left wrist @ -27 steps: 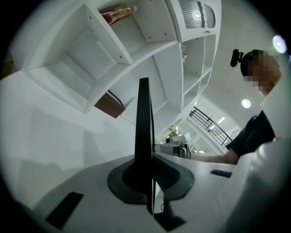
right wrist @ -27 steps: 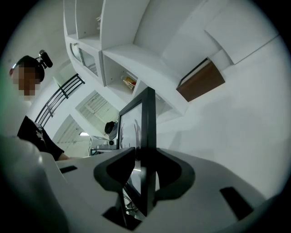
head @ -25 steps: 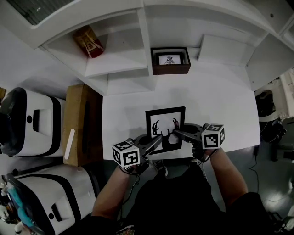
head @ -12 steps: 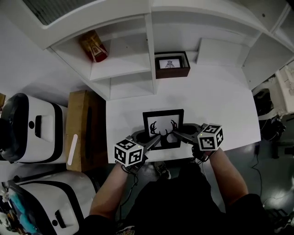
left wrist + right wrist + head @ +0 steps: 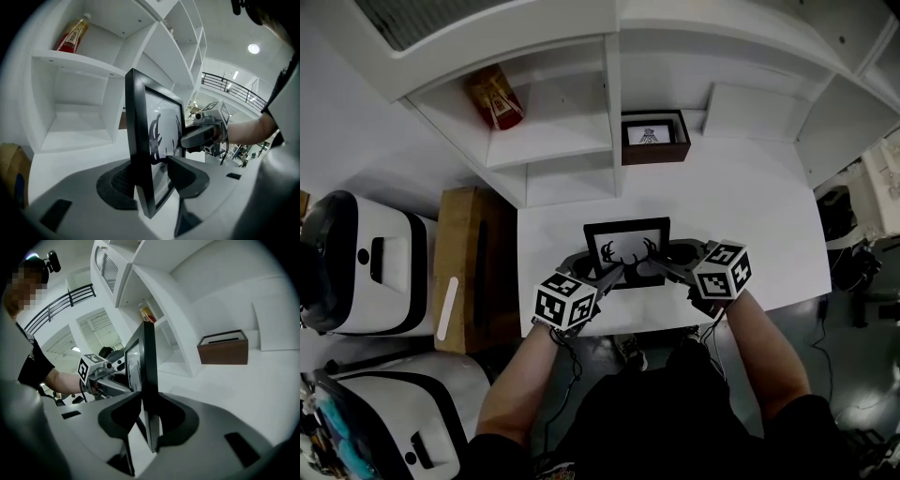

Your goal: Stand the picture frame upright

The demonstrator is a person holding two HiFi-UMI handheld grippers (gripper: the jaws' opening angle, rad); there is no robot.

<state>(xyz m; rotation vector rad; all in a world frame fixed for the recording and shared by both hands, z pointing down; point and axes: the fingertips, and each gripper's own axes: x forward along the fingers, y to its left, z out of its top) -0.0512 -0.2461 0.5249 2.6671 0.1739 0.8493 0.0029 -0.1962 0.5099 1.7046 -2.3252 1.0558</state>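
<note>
One shelf unit (image 5: 553, 141): white, stood along the table's far edge.
Table (image 5: 750, 225): white, carried the picture frame near its front edge.
Picture frame (image 5: 627, 246): black, raised nearly upright between both grippers, its antler print facing the person.
Left gripper (image 5: 612, 274): jaws stood wide and had just been opening; the frame's left edge sat between them, pads not pressing it.
Right gripper (image 5: 651, 269): jaws had just been closing and were clamped on the frame's right edge.
Brown box (image 5: 654, 141): sat at the shelf unit's foot, well behind the frame.
</note>
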